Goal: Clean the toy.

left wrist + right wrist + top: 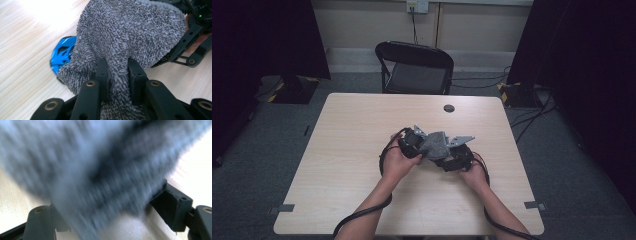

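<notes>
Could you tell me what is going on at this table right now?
A person sits at the wooden table with a gripper in each hand. The left gripper is shut on a fold of a grey fuzzy cloth, lifting it over a blue object on the table. The right gripper is close beside it, with the cloth draped across its jaws; whether it pinches the cloth is unclear.

Cloth (pixel 435 144) between both tools – left tool (pixel 411 141), right tool (pixel 455 156) – above table (pixel 352 150) centre, chair (pixel 414 67) behind table.
</notes>
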`<state>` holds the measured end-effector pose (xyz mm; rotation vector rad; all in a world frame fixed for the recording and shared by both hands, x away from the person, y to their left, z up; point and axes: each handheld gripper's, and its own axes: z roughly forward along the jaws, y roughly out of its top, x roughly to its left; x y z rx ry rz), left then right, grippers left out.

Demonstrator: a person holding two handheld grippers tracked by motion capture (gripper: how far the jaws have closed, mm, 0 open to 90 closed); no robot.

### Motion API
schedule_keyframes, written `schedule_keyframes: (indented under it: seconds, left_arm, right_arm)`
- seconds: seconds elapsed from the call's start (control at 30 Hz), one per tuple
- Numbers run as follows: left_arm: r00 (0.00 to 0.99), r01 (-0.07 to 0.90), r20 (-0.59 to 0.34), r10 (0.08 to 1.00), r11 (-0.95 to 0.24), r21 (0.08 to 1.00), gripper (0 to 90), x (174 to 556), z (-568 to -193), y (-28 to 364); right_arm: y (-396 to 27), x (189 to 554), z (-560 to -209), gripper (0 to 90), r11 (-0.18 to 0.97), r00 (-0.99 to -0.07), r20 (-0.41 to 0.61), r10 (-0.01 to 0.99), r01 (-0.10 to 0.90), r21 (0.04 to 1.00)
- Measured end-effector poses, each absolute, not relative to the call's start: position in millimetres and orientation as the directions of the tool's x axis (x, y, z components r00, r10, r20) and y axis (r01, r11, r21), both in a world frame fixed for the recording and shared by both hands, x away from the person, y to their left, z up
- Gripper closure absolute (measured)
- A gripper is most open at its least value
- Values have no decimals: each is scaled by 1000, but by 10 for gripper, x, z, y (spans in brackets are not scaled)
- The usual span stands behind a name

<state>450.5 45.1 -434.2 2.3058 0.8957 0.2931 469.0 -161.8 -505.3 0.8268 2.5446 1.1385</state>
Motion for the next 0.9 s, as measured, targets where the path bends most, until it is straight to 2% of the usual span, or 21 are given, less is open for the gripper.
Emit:
schedule_keyframes:
  seconds: [0.33, 0.9]
  left_arm:
    - [758, 504, 46, 651, -629, 591, 741, 4500, -4468, 256]
    - [740, 519, 38, 671, -607, 602, 739, 4542, -4463, 327]
  right_arm:
    - [-1619, 4689, -5053, 255, 538, -813, 17, 582, 400, 742]
    - [-1619, 4689, -5053, 255, 538, -813, 17, 582, 401, 741]
